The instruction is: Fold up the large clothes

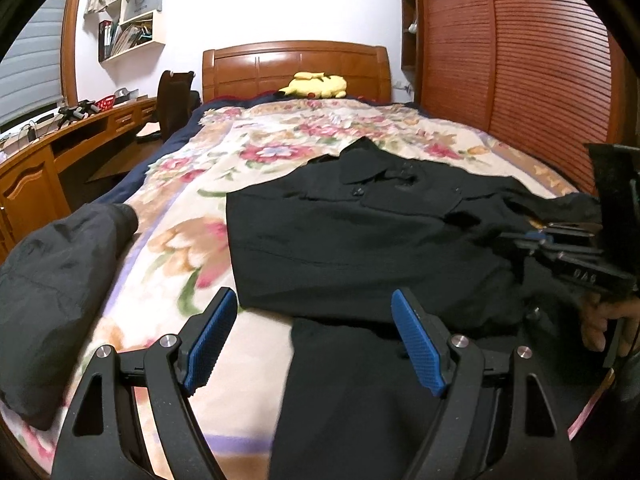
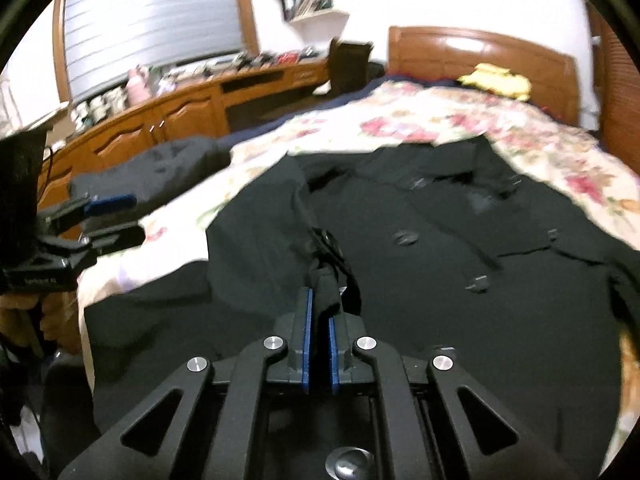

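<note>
Floral bedspread [image 1: 208, 184] covers a wooden-framed bed whose headboard [image 1: 296, 64] stands at the far end, a louvred wooden wardrobe [image 1: 520, 60] close along its right side and a long wooden desk [image 1: 52, 152] across a gap on the left. Bare quilt lies open far of the black coat [image 1: 360, 232] and to its left, up to a dark padded jacket [image 1: 52, 288] bunched at the near-left edge; a yellow plush toy [image 1: 314, 85] rests by the headboard.

Your left gripper [image 1: 316, 344] hovers low over the near edge of the bed, its blue-padded fingers spread wide and empty, straddling the coat's near-left hem. Your right gripper [image 2: 320, 344] is clamped on a bunched fold of the coat's black fabric [image 2: 326, 280], lifted just off the garment, jaws nearly together.

Your coat lies front-up across the right half of the bed, collar toward the headboard, dark buttons [image 2: 406, 237] showing, its left edge straight and its surface rumpled near the pinch.
</note>
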The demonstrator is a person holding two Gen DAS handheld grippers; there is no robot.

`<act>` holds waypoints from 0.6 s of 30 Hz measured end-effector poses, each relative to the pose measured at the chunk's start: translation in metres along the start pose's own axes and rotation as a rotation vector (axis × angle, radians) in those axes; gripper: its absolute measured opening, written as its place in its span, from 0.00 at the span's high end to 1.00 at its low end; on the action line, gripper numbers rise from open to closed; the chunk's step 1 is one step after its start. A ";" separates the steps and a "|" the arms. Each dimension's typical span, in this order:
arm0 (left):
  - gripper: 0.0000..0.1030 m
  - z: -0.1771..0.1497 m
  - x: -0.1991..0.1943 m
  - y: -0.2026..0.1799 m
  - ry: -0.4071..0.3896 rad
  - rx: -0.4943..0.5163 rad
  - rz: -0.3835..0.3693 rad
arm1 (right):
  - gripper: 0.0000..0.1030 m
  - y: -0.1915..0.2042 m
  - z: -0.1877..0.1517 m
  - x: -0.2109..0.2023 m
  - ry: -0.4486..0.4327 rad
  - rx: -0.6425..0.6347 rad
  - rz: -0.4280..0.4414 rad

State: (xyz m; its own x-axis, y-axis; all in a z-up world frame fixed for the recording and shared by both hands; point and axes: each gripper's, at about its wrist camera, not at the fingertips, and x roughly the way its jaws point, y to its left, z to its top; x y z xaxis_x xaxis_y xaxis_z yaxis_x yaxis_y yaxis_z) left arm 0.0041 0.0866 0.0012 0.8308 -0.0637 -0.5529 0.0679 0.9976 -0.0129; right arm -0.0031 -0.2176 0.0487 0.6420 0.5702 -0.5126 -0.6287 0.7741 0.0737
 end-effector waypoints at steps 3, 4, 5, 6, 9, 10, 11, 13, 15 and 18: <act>0.22 0.005 0.003 -0.009 -0.019 -0.012 -0.022 | 0.94 -0.017 -0.003 -0.024 -0.050 0.028 -0.047; 0.22 0.007 0.005 -0.013 -0.023 -0.017 -0.034 | 0.94 -0.024 -0.006 -0.033 -0.062 0.036 -0.068; 0.22 0.008 0.007 -0.017 -0.024 -0.019 -0.041 | 0.94 -0.030 -0.010 -0.040 -0.070 0.044 -0.083; 0.22 0.009 0.009 -0.021 -0.027 -0.018 -0.052 | 0.94 -0.036 -0.014 -0.046 -0.074 0.059 -0.095; 0.22 0.011 0.014 -0.034 -0.032 -0.006 -0.072 | 0.94 -0.050 -0.031 -0.063 -0.082 0.092 -0.130; 0.22 0.013 0.017 -0.040 -0.033 0.000 -0.078 | 0.94 -0.052 -0.036 -0.067 -0.081 0.095 -0.146; 0.22 0.013 0.018 -0.043 -0.034 0.001 -0.081 | 0.94 -0.055 -0.041 -0.072 -0.083 0.097 -0.163; 0.22 0.014 0.021 -0.050 -0.034 -0.002 -0.094 | 0.94 -0.051 -0.047 -0.080 -0.090 0.099 -0.189; 0.22 0.013 0.022 -0.055 -0.035 -0.008 -0.113 | 0.94 -0.053 -0.056 -0.090 -0.101 0.107 -0.215; 0.22 0.009 0.024 -0.067 -0.036 0.019 -0.124 | 0.94 -0.043 -0.064 -0.096 -0.106 0.125 -0.240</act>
State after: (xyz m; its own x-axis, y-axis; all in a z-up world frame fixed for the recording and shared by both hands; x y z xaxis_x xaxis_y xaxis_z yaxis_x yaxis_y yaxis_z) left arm 0.0242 0.0176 -0.0035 0.8344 -0.1878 -0.5181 0.1816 0.9813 -0.0632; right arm -0.0658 -0.3230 0.0401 0.8122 0.3869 -0.4366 -0.3985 0.9146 0.0692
